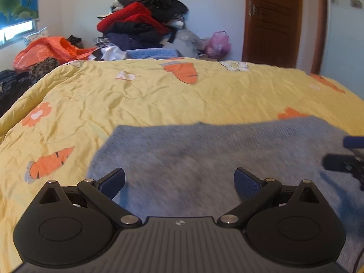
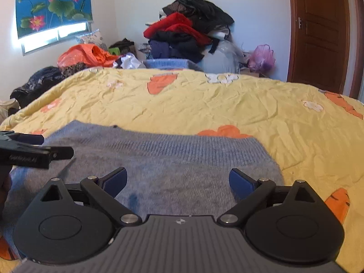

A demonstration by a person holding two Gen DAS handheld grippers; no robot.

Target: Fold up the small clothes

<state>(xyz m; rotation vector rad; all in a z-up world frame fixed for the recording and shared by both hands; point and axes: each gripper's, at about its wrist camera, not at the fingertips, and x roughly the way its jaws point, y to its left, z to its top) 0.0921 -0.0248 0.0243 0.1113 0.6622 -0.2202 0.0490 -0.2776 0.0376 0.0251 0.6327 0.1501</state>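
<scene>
While the grey-blue knit sweater (image 2: 159,159) lies flat on the carrot-print quilt (image 2: 227,104), left gripper (image 1: 179,182) and right gripper (image 2: 178,180) hover above it, jaws wide, holding nothing

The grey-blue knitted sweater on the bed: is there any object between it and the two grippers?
Nothing visible stands in the way. The grey-blue knitted sweater lies flat on the yellow carrot-print quilt, directly under the open left gripper and the open right gripper. The pile of clothes is far behind the bed.
</scene>
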